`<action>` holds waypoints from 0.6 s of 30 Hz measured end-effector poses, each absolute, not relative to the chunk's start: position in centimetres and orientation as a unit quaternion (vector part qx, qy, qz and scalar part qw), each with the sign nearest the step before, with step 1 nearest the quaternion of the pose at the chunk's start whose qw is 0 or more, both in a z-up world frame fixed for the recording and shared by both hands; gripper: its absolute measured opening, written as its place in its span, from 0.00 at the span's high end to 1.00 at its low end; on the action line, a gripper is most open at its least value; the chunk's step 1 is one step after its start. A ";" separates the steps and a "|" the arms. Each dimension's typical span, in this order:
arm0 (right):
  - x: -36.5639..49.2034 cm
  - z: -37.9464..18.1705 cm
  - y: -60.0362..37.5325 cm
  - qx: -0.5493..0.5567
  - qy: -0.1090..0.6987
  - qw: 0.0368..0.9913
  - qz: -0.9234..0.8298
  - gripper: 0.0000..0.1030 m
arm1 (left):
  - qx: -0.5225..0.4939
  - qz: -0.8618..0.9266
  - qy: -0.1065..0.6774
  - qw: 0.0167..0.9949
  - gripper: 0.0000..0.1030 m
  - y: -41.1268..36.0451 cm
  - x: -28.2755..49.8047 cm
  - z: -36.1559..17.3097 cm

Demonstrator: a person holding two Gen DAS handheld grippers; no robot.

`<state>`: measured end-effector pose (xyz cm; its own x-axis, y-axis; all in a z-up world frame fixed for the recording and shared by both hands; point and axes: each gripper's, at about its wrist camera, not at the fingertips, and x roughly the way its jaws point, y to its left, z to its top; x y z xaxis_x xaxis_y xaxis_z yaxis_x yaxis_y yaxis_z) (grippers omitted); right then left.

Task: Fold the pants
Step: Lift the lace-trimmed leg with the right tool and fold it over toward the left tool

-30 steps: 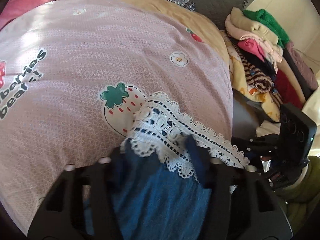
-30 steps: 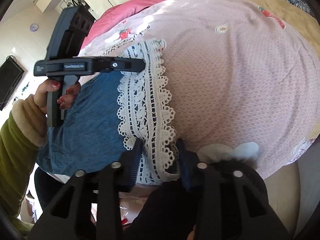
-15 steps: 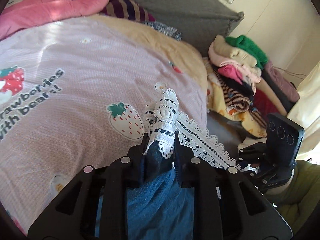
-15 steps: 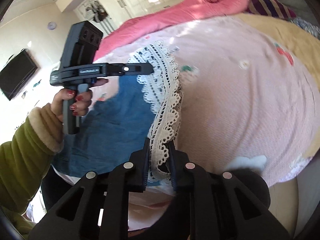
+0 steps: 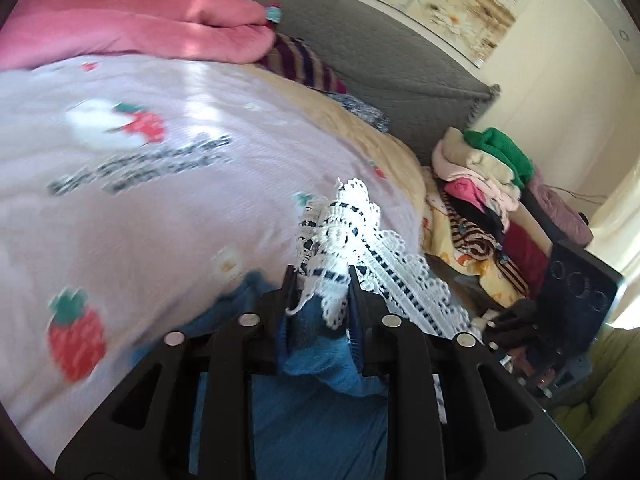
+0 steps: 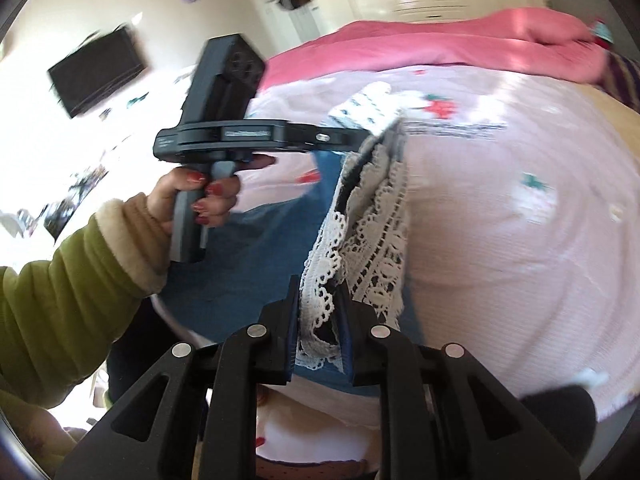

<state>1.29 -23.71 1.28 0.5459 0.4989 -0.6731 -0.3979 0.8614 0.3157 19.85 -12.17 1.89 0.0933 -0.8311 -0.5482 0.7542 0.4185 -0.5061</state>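
Observation:
The pants are blue denim with a white lace hem, and they lie on a pink strawberry-print bed cover. My left gripper pinches a bunched corner of the lace, lifted off the cover; its jaws are easing open slightly with the lace still pressed between them. My right gripper is shut on the other lace corner. In the right wrist view the lace stretches from my right gripper up to the left gripper, with denim hanging below it.
A stack of folded clothes stands right of the bed by a grey headboard. A pink blanket lies along the far side. A hand in a green sleeve holds the left gripper. A dark TV hangs on the wall.
Both grippers closed on the lace hem, then lifted it off the cover. They have carried it further over the bed, with the denim trailing behind.

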 end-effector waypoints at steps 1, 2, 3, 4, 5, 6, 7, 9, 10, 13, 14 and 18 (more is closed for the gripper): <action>1.4 1.2 -22.7 0.055 0.405 0.873 0.265 0.84 | -0.058 -0.530 0.410 0.740 0.80 -10.9 19.7 1.5; 1.7 1.1 -21.1 0.042 0.407 0.869 0.278 0.84 | -0.065 -0.525 0.412 0.742 0.79 -10.1 19.6 1.3; 1.9 0.8 -19.8 0.030 0.410 0.866 0.286 0.84 | -0.072 -0.517 0.412 0.747 0.72 -9.2 19.5 1.1; 1.9 0.6 -18.6 0.021 0.413 0.863 0.291 0.84 | -0.078 -0.507 0.413 0.753 0.68 -8.2 19.3 0.9; 2.0 0.2 -17.3 0.013 0.416 0.857 0.303 0.84 | -0.082 -0.500 0.415 0.756 0.68 -7.6 19.2 0.8; 2.2 -0.1 -16.0 0.007 0.420 0.851 0.315 0.85 | -0.086 -0.489 0.419 0.760 0.62 -6.8 19.2 0.6; 2.3 -0.5 -14.9 0.000 0.425 0.846 0.321 0.85 | -0.092 -0.477 0.423 0.765 0.51 -5.9 19.2 0.4; 2.7 -1.6 -12.6 -0.019 0.434 0.839 0.328 0.85 | -0.113 -0.449 0.436 0.772 0.40 -3.8 19.6 -0.2; 2.9 -2.2 -11.9 -0.025 0.437 0.837 0.328 0.85 | -0.127 -0.440 0.440 0.772 0.40 -2.7 19.7 -0.4; 3.3 -4.1 -10.2 -0.024 0.453 0.826 0.334 0.85 | -0.134 -0.398 0.449 0.789 0.40 -0.5 19.2 -0.5; 3.3 -4.5 -10.0 -0.024 0.454 0.825 0.335 0.85 | -0.135 -0.392 0.446 0.793 0.40 0.1 18.8 -0.3; 2.6 -5.4 -9.9 0.002 0.455 0.811 0.366 0.82 | -0.139 -0.374 0.425 0.813 0.32 1.3 17.1 0.6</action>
<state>2.57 -9.85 -5.37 0.3168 0.5964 -0.7375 -0.5931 0.7314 0.3366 17.10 1.31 0.65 0.3592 -0.7253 -0.5873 0.4893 0.6822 -0.5433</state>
